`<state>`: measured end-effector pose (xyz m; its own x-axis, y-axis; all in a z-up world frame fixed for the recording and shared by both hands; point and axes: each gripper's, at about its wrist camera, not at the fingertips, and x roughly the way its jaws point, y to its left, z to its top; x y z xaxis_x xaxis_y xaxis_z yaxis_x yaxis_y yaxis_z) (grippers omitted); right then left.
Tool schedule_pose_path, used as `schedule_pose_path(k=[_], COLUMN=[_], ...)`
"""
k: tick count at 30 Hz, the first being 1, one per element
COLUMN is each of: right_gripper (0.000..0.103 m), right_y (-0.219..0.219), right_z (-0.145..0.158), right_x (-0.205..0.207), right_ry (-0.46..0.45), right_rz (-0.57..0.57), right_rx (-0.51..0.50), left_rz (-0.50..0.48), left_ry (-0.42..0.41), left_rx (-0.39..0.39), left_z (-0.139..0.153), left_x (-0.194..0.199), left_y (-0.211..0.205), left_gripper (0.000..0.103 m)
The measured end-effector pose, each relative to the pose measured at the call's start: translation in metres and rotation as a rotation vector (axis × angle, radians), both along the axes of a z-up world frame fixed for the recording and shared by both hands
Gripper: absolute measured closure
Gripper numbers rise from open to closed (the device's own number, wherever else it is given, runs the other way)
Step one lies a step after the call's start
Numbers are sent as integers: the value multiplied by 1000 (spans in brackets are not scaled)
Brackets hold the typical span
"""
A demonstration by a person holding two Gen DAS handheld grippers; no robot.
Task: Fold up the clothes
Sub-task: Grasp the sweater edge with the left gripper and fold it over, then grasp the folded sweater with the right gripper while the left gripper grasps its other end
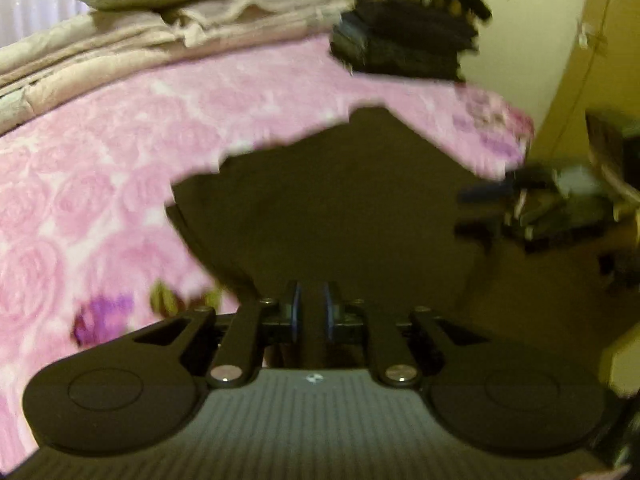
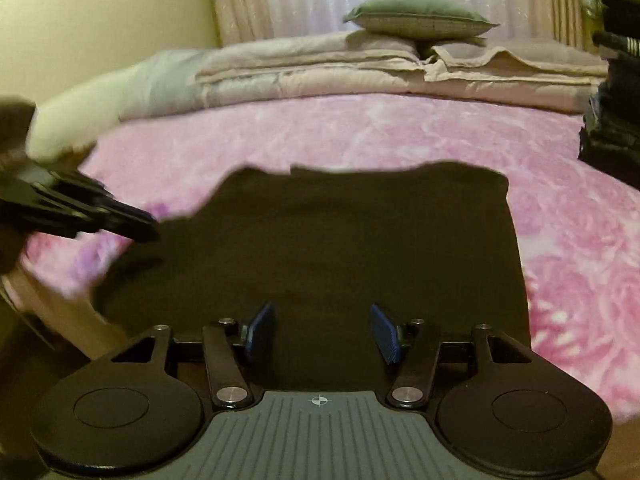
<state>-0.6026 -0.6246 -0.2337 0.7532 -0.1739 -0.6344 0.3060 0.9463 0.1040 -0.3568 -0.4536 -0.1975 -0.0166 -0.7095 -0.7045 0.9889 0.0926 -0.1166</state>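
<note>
While my left tool (image 1: 311, 308) sits clenched on a fold of the one dark garment (image 2: 328, 240), my right tool (image 2: 322, 330) hangs released over the same cloth. Garment lies spread on the pink rose blanket (image 2: 360, 132) of the bed. One stack of dark folded clothes (image 1: 408, 20) at 1 o'clock in my left view; one green pillow (image 2: 420, 14) at 12 in my right.

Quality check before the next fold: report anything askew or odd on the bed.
The dark garment on the pink blanket has a ragged, uneven far-left edge, while its right side lies straight. The left gripper is shut on a lifted part of it; the right gripper is open above it. Nothing looks spilled or damaged.
</note>
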Motion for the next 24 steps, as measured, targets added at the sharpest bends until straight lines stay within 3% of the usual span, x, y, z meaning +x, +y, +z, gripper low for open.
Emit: schedule_pose_path(k=[7, 9, 10, 17, 24], right_gripper=[46, 31, 29, 29, 28], right_y=[-9, -8, -7, -8, 26], right_z=[8, 10, 11, 7, 11], right_x=[-15, -22, -25, -35, -25], right_ry=[43, 47, 48, 73, 131], right_rz=[-6, -24, -34, -47, 177], right_rx=[-33, -69, -90, -112, -349], left_rz=[16, 20, 23, 37, 34], left_ry=[-25, -32, -36, -71, -108], left_rx=[35, 44, 49, 96, 124], left_z=[-11, -15, -16, -20, -20], left_x=[-9, -11, -12, -19, -25], left_y=[8, 11, 12, 10, 4], left_gripper=[93, 93, 93, 92, 92])
